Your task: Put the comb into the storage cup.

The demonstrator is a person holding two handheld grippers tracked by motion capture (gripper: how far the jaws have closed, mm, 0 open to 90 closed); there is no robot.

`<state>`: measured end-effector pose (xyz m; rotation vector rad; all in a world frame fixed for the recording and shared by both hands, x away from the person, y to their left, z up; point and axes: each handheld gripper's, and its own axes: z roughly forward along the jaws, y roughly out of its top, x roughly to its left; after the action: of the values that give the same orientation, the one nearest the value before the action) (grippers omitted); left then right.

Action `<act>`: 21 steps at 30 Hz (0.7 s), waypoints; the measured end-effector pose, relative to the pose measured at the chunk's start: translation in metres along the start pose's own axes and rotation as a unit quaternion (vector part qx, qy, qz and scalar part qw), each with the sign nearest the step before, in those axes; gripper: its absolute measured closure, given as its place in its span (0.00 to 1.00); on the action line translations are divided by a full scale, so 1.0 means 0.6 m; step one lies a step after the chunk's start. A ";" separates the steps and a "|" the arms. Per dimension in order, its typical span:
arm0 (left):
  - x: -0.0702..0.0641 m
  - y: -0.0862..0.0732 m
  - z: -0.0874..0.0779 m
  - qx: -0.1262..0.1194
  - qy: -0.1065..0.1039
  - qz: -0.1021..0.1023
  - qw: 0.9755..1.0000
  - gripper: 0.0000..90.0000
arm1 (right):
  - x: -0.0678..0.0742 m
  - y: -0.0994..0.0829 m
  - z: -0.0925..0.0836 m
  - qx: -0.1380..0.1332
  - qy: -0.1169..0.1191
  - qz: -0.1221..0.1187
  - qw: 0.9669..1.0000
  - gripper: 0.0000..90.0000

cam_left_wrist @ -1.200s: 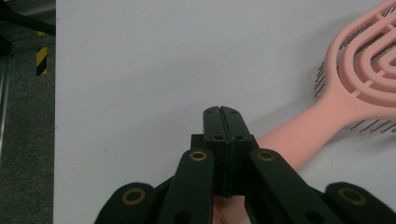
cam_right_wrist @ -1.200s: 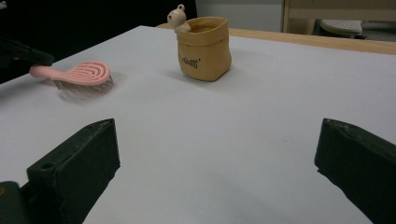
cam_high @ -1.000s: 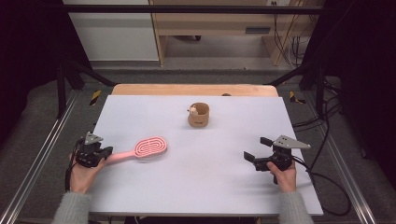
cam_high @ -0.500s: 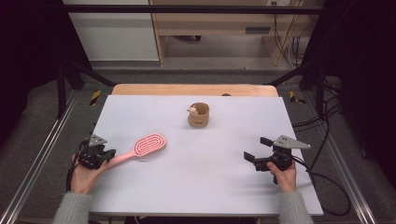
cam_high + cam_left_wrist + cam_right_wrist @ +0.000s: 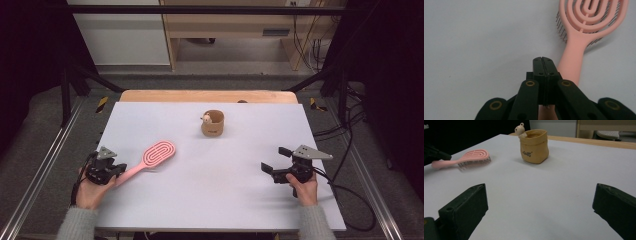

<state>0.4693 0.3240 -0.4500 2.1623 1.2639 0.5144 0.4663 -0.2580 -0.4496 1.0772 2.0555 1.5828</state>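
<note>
A pink hairbrush (image 5: 159, 152) lies bristles down on the white table (image 5: 225, 200) at the left, its handle pointing at my left gripper (image 5: 119, 171). In the left gripper view the jaws (image 5: 543, 60) are pressed together tip to tip. The brush handle (image 5: 574, 57) runs under and to the right of them, and I cannot tell whether it is pinched. My right gripper (image 5: 275, 159) rests at the right of the table, open, with bare table between its jaws (image 5: 540, 188). A tan pouch-shaped cup (image 5: 213, 125) with a small bear figure on its rim stands at the far middle.
In the right gripper view the cup (image 5: 534, 146) and the brush (image 5: 474, 156) stand beyond the jaws. A wooden strip (image 5: 210, 96) borders the table's far edge. Metal rails (image 5: 45, 165) run along both sides, and cables (image 5: 350, 195) trail at the right.
My left gripper has drawn slightly toward the near edge. The brush's handle end has swung with it, so the brush now points more steeply away. My right gripper has stayed put.
</note>
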 end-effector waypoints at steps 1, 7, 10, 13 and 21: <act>-0.001 0.000 0.000 0.001 0.000 0.002 1.000 1.00 | 0.000 0.000 0.000 0.000 0.000 0.001 1.000 0.00; -0.008 0.000 -0.001 0.002 -0.006 0.007 1.000 1.00 | 0.000 0.000 0.000 0.000 0.000 0.001 1.000 0.00; -0.012 0.000 -0.001 0.003 -0.009 0.010 1.000 1.00 | 0.000 0.000 0.000 0.001 0.001 0.001 1.000 0.00; -0.014 0.000 -0.001 0.003 -0.012 0.009 1.000 1.00 | 0.000 0.000 0.000 0.000 0.001 0.001 1.000 0.00; -0.019 0.002 0.000 0.009 -0.019 0.015 1.000 1.00 | 0.000 0.000 0.000 0.001 0.001 0.001 1.000 0.00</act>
<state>0.4644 0.3137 -0.4496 2.1997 1.2218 0.4740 0.4661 -0.2580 -0.4496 1.0776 2.0580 1.5847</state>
